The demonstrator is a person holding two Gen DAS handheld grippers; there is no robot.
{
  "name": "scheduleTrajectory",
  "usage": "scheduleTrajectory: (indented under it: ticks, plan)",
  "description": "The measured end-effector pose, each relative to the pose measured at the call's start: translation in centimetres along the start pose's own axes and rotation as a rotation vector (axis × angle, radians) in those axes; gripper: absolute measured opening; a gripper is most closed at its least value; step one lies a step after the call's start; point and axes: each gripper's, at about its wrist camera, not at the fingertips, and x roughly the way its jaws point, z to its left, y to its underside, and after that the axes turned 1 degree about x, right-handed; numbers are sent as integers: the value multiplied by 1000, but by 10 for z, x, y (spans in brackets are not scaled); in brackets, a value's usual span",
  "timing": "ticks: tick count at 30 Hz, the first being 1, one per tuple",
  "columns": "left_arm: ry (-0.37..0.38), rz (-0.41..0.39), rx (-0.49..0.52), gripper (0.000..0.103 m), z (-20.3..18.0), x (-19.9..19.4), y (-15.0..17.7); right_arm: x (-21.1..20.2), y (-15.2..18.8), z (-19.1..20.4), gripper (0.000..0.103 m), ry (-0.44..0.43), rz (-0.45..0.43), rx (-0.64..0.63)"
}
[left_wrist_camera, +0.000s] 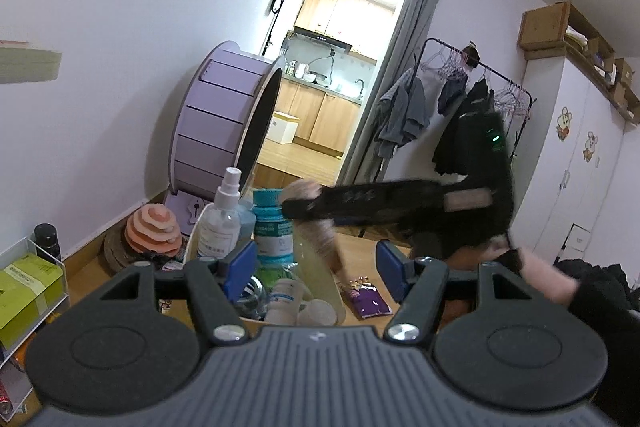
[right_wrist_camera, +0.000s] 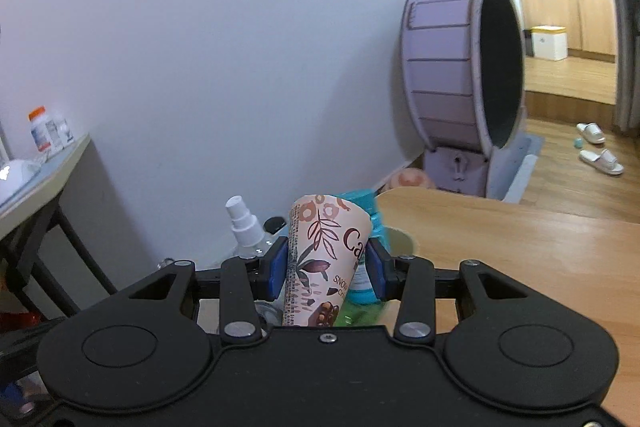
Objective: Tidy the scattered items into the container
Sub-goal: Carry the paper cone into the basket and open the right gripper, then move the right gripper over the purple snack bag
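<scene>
Room first: white walls, a big lilac wheel (right_wrist_camera: 460,67) on the floor, a kitchen doorway behind. Wooden table (right_wrist_camera: 500,247) carries the container (left_wrist_camera: 320,279), already packed with a spray bottle (left_wrist_camera: 222,219), a teal-capped bottle (left_wrist_camera: 272,227) and small white jars. A purple sachet (left_wrist_camera: 368,301) lies on the table just beside it. Right gripper (right_wrist_camera: 328,267) squeezes a patterned paper cone (right_wrist_camera: 320,259), blurred in the left view. Left gripper (left_wrist_camera: 316,267) gapes, empty, over the container. Labels unreadable.
</scene>
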Motion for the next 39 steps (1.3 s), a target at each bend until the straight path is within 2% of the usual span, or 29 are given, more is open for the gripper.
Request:
scheduleTrajectory:
  ticks: [3,6,10,14,16,20,25,30,39]
  plan:
    - [-6,7,-8,65,2,1,-1,14,4,4,44,-34,28,4]
    - [-2,7,-4,65,0,0,0,13,8,5,56,-15,15,-6]
    - [8,14,4,65,-2,1,1,-6,12,-3,57,21,-9,2]
    - [32,34,25,65,-10,6,4,-36,20,-28,63,116,-37,-8]
    - [46,45,42,65,-17,9,7,-44,26,-41,71,176,-31,-9]
    - [74,62,65,65,-29,18,12,-53,44,-65,73,244,10,15]
    - [89,85,90,65,-36,26,17,-44,62,-74,80,288,55,21]
    - [97,143,90,65,-39,36,20,-19,69,-74,85,309,110,-12]
    - [119,217,112,69,-44,46,26,7,79,-71,86,325,154,-70]
